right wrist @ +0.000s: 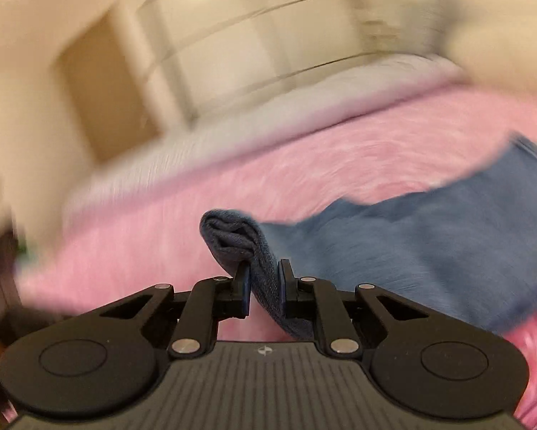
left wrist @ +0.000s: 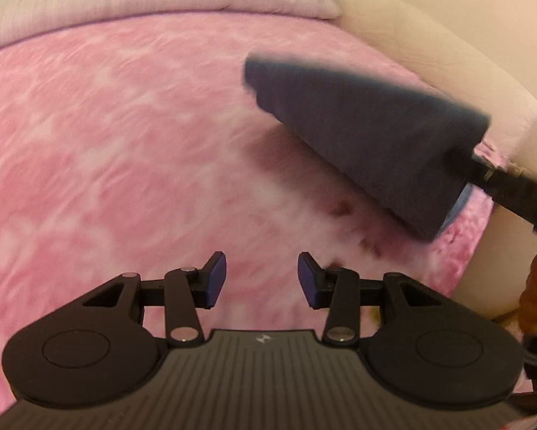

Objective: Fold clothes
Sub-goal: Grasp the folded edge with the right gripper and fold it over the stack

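A folded dark blue knit garment point(right wrist: 393, 236) hangs above the fluffy pink blanket point(left wrist: 125, 143) on the bed. The right tool point(right wrist: 264, 286) pinches its bunched edge. Only the left view shows the left tool point(left wrist: 262, 279), spread wide and holding nothing, well apart from it.

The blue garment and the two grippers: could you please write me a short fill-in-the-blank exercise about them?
1. The right gripper is shut on the ____ garment.
2. The left gripper holds nothing; its jaws are ____.
3. The garment hangs over a fuzzy ____ blanket.

Missing words: blue; open; pink
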Demonstrator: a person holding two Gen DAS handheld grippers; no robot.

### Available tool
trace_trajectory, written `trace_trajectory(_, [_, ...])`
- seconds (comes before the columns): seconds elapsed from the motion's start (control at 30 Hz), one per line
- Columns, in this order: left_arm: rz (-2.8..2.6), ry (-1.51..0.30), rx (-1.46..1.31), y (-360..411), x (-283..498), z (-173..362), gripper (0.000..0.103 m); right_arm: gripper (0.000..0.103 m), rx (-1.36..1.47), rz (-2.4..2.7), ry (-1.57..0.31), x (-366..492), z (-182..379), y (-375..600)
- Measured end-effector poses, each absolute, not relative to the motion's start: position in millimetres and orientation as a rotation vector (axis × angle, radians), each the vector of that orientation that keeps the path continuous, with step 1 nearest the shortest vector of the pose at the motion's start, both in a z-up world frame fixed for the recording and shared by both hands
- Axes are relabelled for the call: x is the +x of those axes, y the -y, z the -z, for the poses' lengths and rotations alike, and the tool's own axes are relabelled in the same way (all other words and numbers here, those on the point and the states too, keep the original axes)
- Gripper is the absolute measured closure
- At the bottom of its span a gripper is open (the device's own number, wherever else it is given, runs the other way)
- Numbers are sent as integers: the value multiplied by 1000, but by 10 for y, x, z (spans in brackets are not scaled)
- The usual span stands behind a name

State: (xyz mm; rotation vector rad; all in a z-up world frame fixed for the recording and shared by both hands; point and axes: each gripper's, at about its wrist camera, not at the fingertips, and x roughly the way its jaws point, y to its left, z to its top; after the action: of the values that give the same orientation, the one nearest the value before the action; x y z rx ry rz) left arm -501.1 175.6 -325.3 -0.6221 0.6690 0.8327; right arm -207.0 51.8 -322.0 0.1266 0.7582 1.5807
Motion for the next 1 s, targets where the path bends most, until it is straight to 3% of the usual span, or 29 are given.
trace_trajectory(0.13, [-747,-662,-570,-1818,-4552,3204,64,89,454,-1392,-896,-1300,3317,-221])
trace_trajectory(0.3, [-673,-694,-535,-1915,-3949,3307,64,86,639,-1128,-1077,-506,3812,-69])
trace_trajectory(0.43, [-651,-719,-529,-1955,-3668,3404,64,69,710,-1057,-1161,-179,4047,-46])
trace_trajectory(0.53, [-652,-734,-529,-1963,-3544,3458,64,56,702,-1098,-1114,-126,3964,2])
trace_trajectory(0.6, [-653,-740,-524,-1976,-3480,3477,64,55,666,-1105,-1085,-91,3904,10])
trace_trajectory(0.63, [-651,-739,-520,-1973,-3444,3472,64,65,619,-1095,-1071,-77,3869,-19])
trace_trajectory(0.67, [-649,-738,-516,-1969,-3407,3467,64,86,567,-1083,-1056,-68,3828,-53])
trace_trajectory(0.87, [-644,-728,-498,-1973,-3198,3452,64,99,306,-1191,-667,-362,3104,-208])
trace_trajectory(1.0, [-626,-736,-488,-1970,-3073,3486,64,100,328,-1080,-735,-65,3221,-176])
